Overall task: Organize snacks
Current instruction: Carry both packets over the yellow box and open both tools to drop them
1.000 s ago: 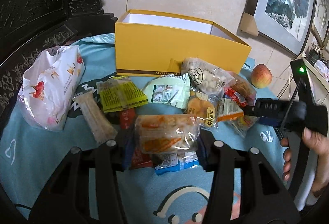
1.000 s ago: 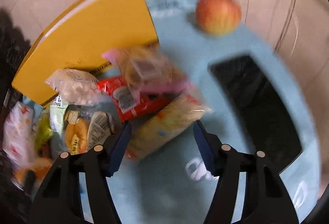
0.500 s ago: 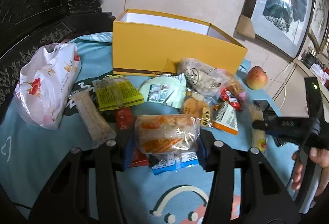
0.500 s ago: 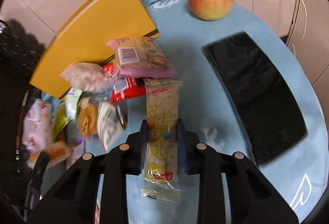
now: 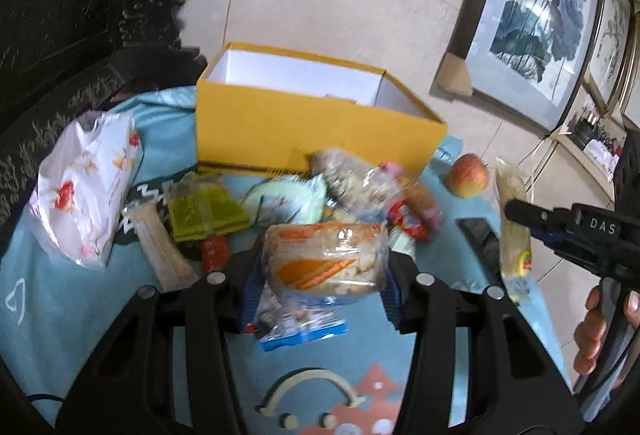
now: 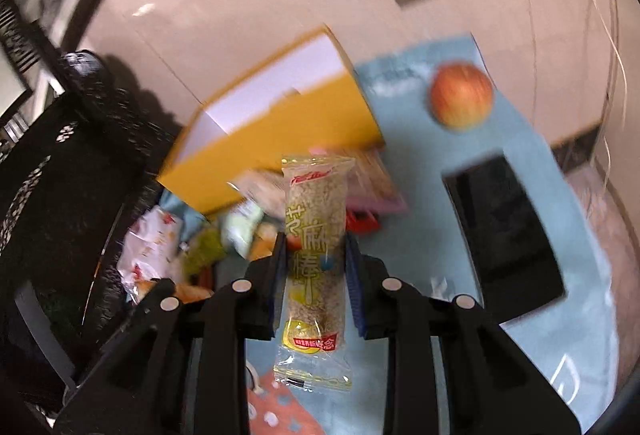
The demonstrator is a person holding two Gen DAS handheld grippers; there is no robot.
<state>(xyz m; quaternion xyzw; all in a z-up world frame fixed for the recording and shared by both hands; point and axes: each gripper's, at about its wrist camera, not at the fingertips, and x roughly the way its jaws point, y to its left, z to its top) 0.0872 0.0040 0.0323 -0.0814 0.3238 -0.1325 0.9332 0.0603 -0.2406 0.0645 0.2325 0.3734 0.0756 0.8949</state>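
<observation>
Now each tool grips one snack: cracker pack, sesame bar.

Left gripper clamped on orange-striped snack pack; right gripper raised, clamped on sesame bar.

Your left wrist camera sits just behind the left gripper, raised a little above the blue tablecloth and facing the open yellow box against the tiled wall, close enough that the packet in its fingers fills the lower centre. Your right wrist camera looks along the right gripper from the table's right side, tilted and blurred, aimed over the sesame bar toward the same box. Both views share that box, the apple, the black phone, and the snack pile; the left view also catches the right gripper itself.
</observation>
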